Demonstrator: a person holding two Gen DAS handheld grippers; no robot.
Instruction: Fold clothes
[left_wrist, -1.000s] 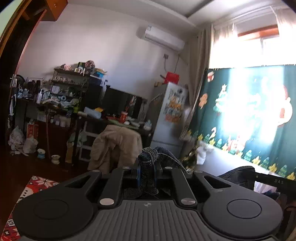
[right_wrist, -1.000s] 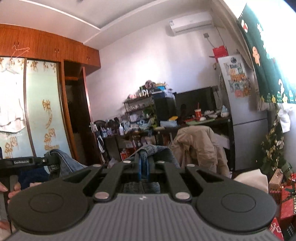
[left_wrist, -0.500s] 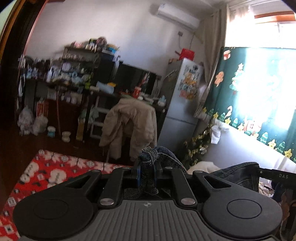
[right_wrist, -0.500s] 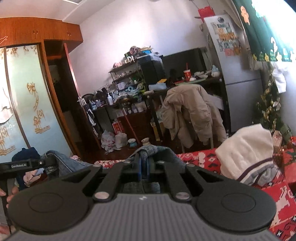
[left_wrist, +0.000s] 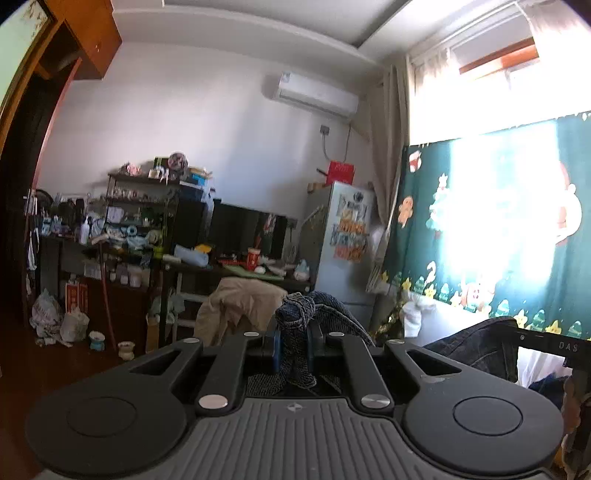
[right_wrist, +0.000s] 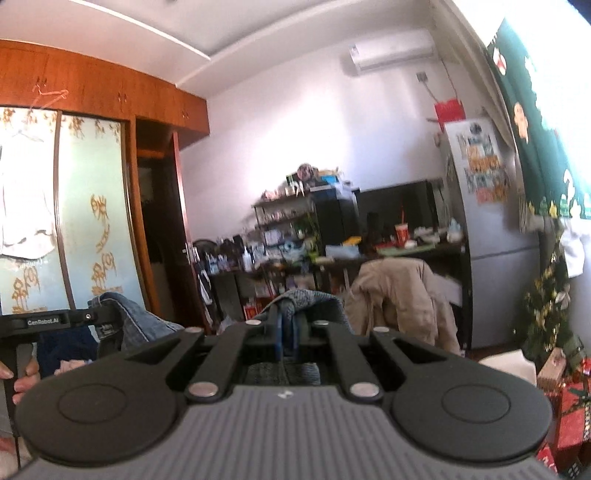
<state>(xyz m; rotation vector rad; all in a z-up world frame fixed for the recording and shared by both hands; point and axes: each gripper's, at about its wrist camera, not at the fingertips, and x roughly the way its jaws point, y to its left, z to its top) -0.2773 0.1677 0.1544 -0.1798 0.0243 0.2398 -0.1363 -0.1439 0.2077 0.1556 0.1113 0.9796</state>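
Note:
Both grippers hold one pair of blue jeans up in the air. My left gripper (left_wrist: 293, 350) is shut on a bunched denim edge (left_wrist: 299, 317) that pokes up between its fingers. My right gripper (right_wrist: 287, 339) is shut on another fold of the jeans (right_wrist: 306, 299). In the left wrist view the right gripper's bar (left_wrist: 546, 345) shows at the right edge with denim (left_wrist: 476, 347) hanging from it. In the right wrist view the left gripper (right_wrist: 48, 321) shows at the left edge with denim (right_wrist: 129, 321) draped over it. The rest of the jeans hangs below, out of sight.
A chair with a beige coat (right_wrist: 399, 291) stands ahead before a cluttered desk and shelves (left_wrist: 147, 229). A grey fridge (left_wrist: 343, 243) stands beside a green Christmas curtain (left_wrist: 480, 229). A wooden wardrobe (right_wrist: 92, 147) is at the left. Red gift boxes (right_wrist: 569, 413) lie at the lower right.
Both grippers have tilted back upward: the red rug and the white garment seen half a second ago have dropped out of view. Both stay shut on the jeans.

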